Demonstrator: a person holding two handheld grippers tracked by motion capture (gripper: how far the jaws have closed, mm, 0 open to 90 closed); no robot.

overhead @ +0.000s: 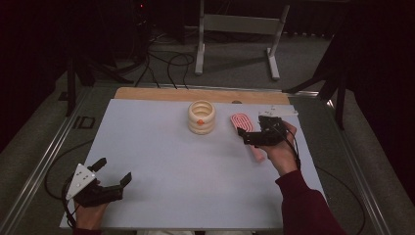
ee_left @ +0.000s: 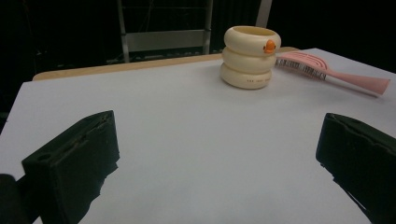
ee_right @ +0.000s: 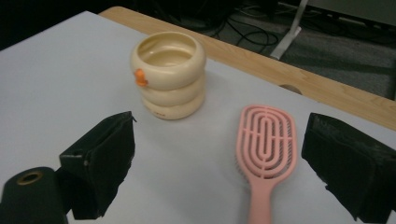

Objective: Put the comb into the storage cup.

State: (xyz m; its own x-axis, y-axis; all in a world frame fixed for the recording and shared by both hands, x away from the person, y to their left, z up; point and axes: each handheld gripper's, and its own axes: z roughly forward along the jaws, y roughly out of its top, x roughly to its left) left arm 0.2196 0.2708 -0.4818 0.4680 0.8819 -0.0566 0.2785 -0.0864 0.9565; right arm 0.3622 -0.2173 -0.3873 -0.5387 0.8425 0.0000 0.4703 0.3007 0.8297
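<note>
Right gripper view puts the right gripper (ee_right: 219,163) low over the table with its jaws spread wide and nothing between them; the pink hairbrush (ee_right: 265,158) lies flat just ahead, its handle running back toward the camera between the two jaws and its slotted oval head pointing away; that line-up reads as an approach aimed at the handle, the narrowest and easiest part to pinch. In the high view the same gripper (overhead: 254,131) sits over the handle end of the brush, the hand behind it coming in from the lower right in a dark red sleeve (overhead: 306,205); the jaws look clear of the brush, though whether a tip grazes it I cannot tell.

Just beside the brush head, apart from it, stands the cream holder (ee_right: 168,74), a cup shaped like three stacked rings with a small orange duck (ee_right: 139,77) on its rim; its mouth is open and upright, so it seems the likely place for the brush to go, handle down.

Farther out, the left gripper (overhead: 111,172) rests near the front left corner of the white table top (overhead: 161,161), well apart from both things; its jaws are also released and empty, and the left gripper view looks across bare table toward the holder (ee_left: 251,57) and the brush (ee_left: 327,71) beyond; held back there, it leaves the reach free for the other hand.
</note>
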